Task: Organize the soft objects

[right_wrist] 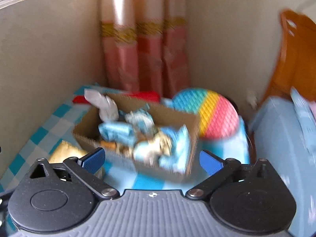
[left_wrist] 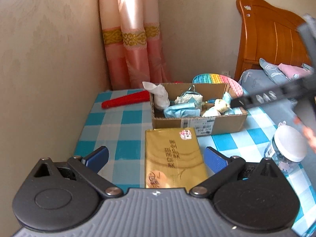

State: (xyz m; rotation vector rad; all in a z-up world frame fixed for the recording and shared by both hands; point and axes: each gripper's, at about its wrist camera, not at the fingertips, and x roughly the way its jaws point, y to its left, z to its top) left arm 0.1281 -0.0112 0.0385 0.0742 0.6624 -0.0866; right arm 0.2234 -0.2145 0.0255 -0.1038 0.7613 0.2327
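Cardboard box [left_wrist: 197, 125]: matt, rough-edged. Checked tablecloth [left_wrist: 110, 126]: smooth cloth. Gold packet [left_wrist: 173, 158]: glossy foil look. Headboard [left_wrist: 270, 37], far right: varnished wood. Curtain [left_wrist: 130, 39]: satiny sheen.

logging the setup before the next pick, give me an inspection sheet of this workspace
surface: table under a blue and white checked cloth
job's things: cardboard box holding white and light blue soft items
clutter: gold box in front of the cardboard box, red object behind it to the left, white-lidded jar, rainbow bubble mat
grippers: left gripper jaws open, empty; right gripper jaws open, empty
cables: nothing seen
surroundings: pink curtain, beige wall, wooden headboard, blue bedding
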